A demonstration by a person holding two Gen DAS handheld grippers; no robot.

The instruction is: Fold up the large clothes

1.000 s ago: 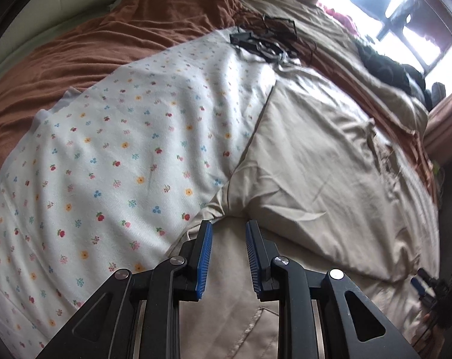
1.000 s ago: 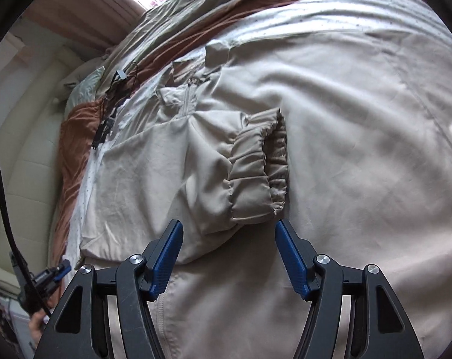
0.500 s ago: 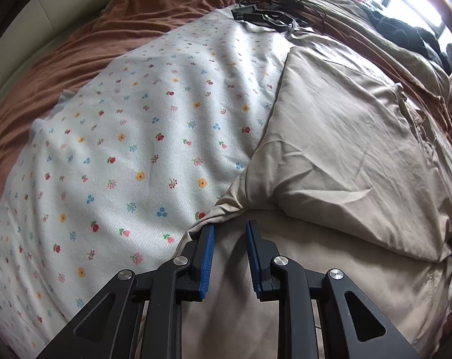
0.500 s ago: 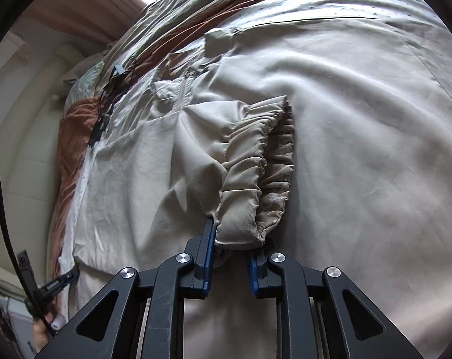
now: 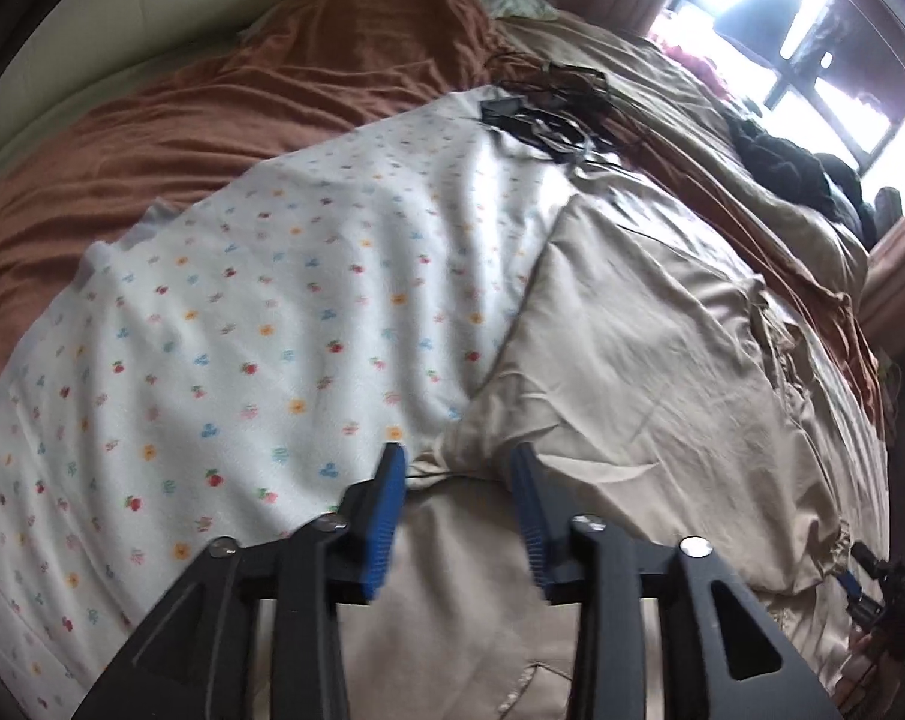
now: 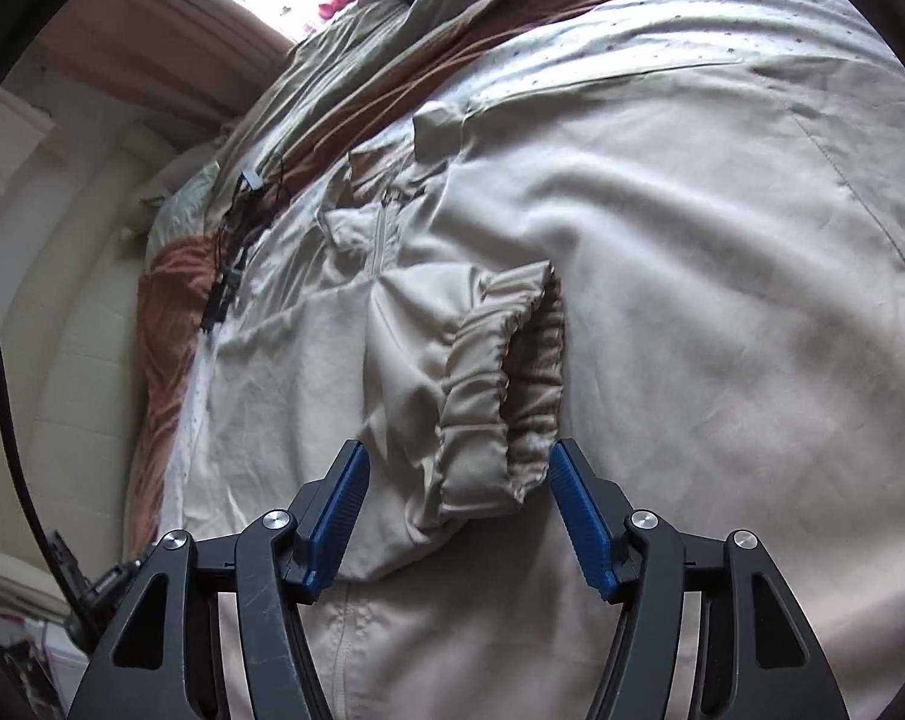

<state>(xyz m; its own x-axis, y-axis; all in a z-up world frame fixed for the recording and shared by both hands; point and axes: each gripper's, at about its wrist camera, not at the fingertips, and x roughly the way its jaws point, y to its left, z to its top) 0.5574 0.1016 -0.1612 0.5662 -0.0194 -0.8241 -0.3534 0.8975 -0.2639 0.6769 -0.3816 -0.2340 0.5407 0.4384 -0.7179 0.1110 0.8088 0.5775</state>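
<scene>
left gripper (image 5: 457,468): spreading beside folded beige jacket (image 5: 644,360) corner | right gripper (image 6: 457,468): gaping around elastic cuff (image 6: 494,396) | jacket lying on floral sheet (image 5: 242,330)

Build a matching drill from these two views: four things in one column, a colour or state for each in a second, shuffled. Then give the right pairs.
Things:
1. beige jacket
2. elastic cuff
3. brown blanket
4. floral sheet

Colour or state:
A. white, dotted with small flowers
B. rust brown, rumpled at the far side of the bed
C. gathered in ruffles, between the open fingers of the right gripper
D. spread out, sleeve folded across its front

Pairs: 1-D, 2-C, 3-B, 4-A
</scene>
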